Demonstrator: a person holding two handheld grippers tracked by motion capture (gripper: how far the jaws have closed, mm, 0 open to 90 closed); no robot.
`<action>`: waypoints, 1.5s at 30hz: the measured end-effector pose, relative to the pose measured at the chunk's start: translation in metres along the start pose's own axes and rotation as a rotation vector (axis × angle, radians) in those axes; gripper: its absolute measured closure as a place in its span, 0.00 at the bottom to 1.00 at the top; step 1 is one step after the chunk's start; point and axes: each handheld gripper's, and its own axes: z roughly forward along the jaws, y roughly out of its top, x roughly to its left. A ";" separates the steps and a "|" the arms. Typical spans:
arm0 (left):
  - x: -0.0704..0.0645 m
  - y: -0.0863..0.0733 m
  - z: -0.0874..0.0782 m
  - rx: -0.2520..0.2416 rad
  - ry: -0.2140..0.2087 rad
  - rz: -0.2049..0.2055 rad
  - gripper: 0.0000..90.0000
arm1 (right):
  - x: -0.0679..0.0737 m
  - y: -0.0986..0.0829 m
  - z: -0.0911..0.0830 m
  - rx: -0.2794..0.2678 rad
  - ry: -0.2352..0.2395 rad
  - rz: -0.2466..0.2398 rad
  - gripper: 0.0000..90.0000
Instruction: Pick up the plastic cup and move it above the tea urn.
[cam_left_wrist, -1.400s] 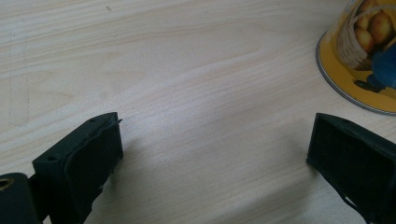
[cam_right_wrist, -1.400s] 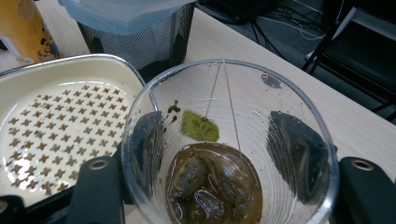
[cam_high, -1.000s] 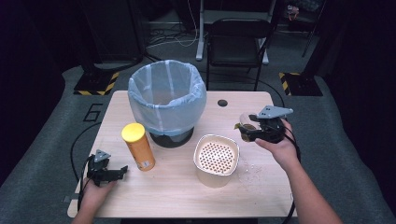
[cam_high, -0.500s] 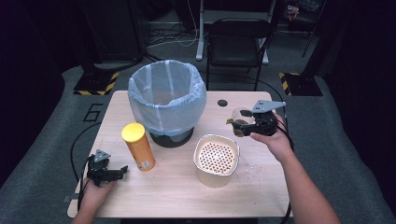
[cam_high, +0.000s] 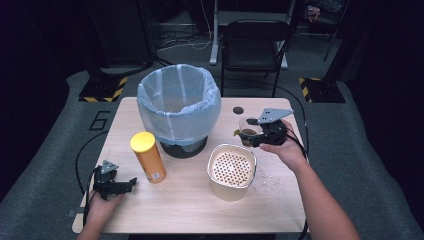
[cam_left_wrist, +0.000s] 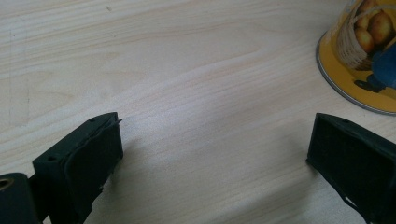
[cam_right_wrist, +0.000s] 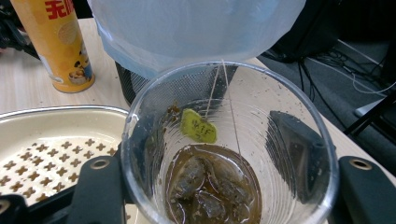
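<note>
A clear plastic cup (cam_high: 247, 131) hangs above the table's right side, between the blue-bagged bin (cam_high: 178, 102) and a cream container with a perforated top (cam_high: 231, 170). My right gripper (cam_high: 260, 135) is shut on it. In the right gripper view the cup (cam_right_wrist: 280, 93) holds wet brown tea bags (cam_right_wrist: 205, 191) and a green tag (cam_right_wrist: 199, 126) on a string. The jaws of that gripper (cam_right_wrist: 229, 186) press its sides, and the bin's bag (cam_right_wrist: 196, 28) is just beyond. My left gripper (cam_high: 131, 182) rests open on the table at the front left, its jaws (cam_left_wrist: 212, 140) wide apart over bare wood.
A yellow chip can (cam_high: 148, 157) stands upright just right of the left gripper, and its base (cam_left_wrist: 364, 60) is close to one jaw. Crumbs (cam_high: 267, 180) lie right of the cream container. A small dark hole (cam_high: 238, 110) marks the table's far side. A black chair (cam_high: 255, 45) stands behind.
My right gripper has carried the cup leftward and slightly away from the person, closer to the bin. The left gripper has stayed put.
</note>
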 end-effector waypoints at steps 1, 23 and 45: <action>0.000 0.000 0.000 0.000 0.000 0.000 0.03 | 0.000 0.001 0.000 0.002 0.001 -0.014 0.41; 0.000 0.000 0.000 0.003 -0.001 -0.001 0.03 | 0.026 0.010 -0.001 0.026 -0.103 -0.244 0.43; 0.000 0.000 0.000 0.001 0.000 0.001 0.03 | 0.057 0.012 -0.002 0.051 -0.233 -0.556 0.43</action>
